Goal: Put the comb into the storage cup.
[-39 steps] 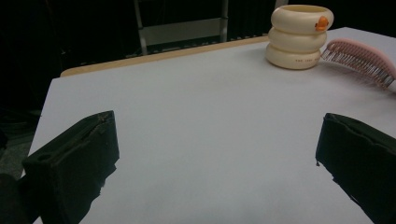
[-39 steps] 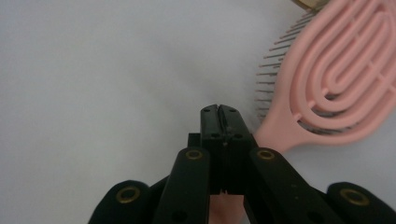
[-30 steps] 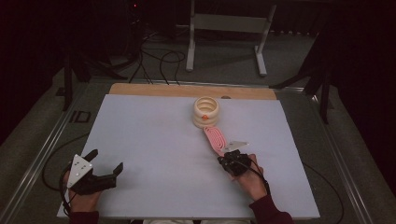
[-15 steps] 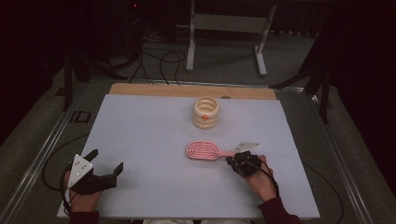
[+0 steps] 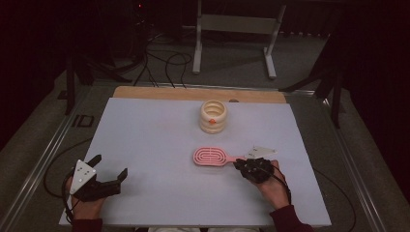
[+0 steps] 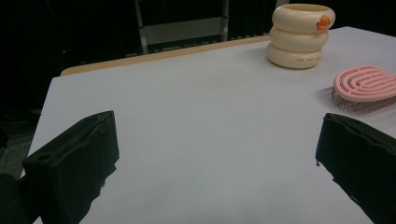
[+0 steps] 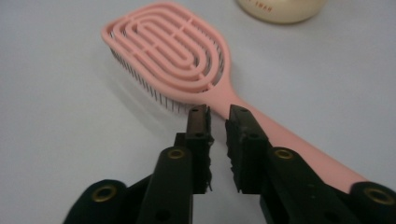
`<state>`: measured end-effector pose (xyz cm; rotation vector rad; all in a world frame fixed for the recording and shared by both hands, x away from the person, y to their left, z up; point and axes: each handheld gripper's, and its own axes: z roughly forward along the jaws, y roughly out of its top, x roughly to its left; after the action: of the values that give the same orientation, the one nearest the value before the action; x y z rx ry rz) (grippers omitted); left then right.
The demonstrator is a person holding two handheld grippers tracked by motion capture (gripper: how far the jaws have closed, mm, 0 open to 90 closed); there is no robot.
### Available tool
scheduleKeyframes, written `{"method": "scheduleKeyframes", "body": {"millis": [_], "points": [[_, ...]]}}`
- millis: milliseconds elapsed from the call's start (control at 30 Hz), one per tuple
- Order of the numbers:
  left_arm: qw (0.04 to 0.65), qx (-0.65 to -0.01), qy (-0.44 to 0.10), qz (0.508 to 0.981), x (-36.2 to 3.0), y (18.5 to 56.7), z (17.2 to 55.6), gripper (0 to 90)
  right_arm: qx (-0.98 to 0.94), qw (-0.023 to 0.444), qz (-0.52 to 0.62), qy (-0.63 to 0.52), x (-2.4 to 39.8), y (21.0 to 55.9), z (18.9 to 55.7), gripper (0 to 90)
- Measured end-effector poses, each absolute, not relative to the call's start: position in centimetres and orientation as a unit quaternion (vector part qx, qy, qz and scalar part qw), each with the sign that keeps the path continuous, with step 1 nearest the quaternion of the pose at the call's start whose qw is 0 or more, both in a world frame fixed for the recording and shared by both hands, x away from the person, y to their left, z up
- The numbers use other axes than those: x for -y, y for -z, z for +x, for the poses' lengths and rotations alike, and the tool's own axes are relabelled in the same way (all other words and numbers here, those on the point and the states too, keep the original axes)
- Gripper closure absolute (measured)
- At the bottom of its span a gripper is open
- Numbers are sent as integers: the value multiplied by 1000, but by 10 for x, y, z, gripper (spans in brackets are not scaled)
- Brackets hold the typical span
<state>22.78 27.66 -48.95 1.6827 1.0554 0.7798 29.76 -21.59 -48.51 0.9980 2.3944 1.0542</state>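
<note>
Pink hairbrush (image 5: 211, 156) lay bristles-down mid-table, handle partly hidden under right gripper (image 7: 218, 115); its jaws had just been opening, a narrow gap, nothing between them. Left gripper (image 5: 110, 167) stood wide apart, empty.

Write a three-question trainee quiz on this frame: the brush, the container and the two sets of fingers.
1. True or false: the pink hairbrush lies bristles down on the table.
2. Which stands farther from the person: A, the hairbrush; B, the cream ringed container?
3. Is anything clamped by the right gripper?

Key
1. True; its slotted back faces up.
2. B.
3. No. Its fingers have just been opening; a narrow gap shows between them, and the handle lies beside them. The left gripper is wide open on bare table.
</note>
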Motion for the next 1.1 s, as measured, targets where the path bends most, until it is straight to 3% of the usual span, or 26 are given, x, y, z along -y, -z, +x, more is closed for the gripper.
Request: {"method": "scheduleKeyframes", "body": {"millis": [600, 933, 1100], "points": [[489, -434, -322, 685, -277, 487, 226, 0, -752, 248, 372, -484, 270, 467, 265, 248], [493, -430, -321, 685, -277, 486, 226, 0, -707, 259, 400, -521, 298, 466, 241, 99], [493, -429, -321, 686, -277, 486, 226, 0, -699, 261, 411, -525, 306, 467, 235, 90]]}}
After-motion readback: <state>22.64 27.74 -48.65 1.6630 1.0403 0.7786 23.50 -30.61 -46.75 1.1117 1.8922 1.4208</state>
